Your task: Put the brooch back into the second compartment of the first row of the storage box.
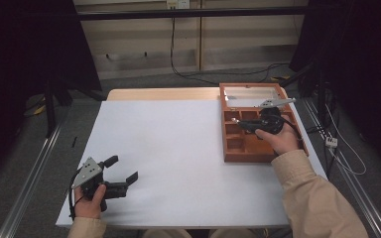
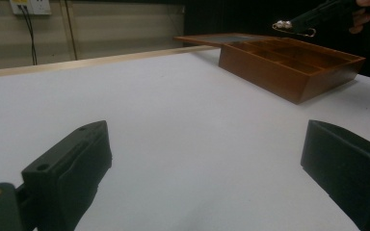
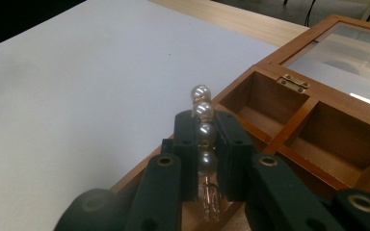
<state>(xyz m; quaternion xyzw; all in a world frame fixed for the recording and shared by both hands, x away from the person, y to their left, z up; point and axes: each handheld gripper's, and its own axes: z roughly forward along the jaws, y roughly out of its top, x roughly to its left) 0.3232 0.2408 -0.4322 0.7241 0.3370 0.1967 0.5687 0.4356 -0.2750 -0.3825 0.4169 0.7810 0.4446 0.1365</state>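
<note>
A wooden compartment box (image 1: 248,157) stands at the table's right side, its glass lid (image 1: 250,94) folded open at the back. My right gripper (image 1: 236,121) hovers over the box's left compartments, shut on a pearl hair pin (image 3: 201,94). In the right gripper view the pearls stick out beyond the right gripper (image 3: 207,121) and a gold clip hangs below. The left gripper view shows this pin (image 2: 284,24) held above the box (image 2: 289,79). My left gripper (image 1: 123,168) rests near the front left corner, open, with nothing between its fingers (image 2: 77,163).
The white table top (image 1: 178,148) spreads wide between the two hands. A bare wooden strip (image 1: 163,94) runs along the far edge. Cables lie on the floor behind and to the right of the table.
</note>
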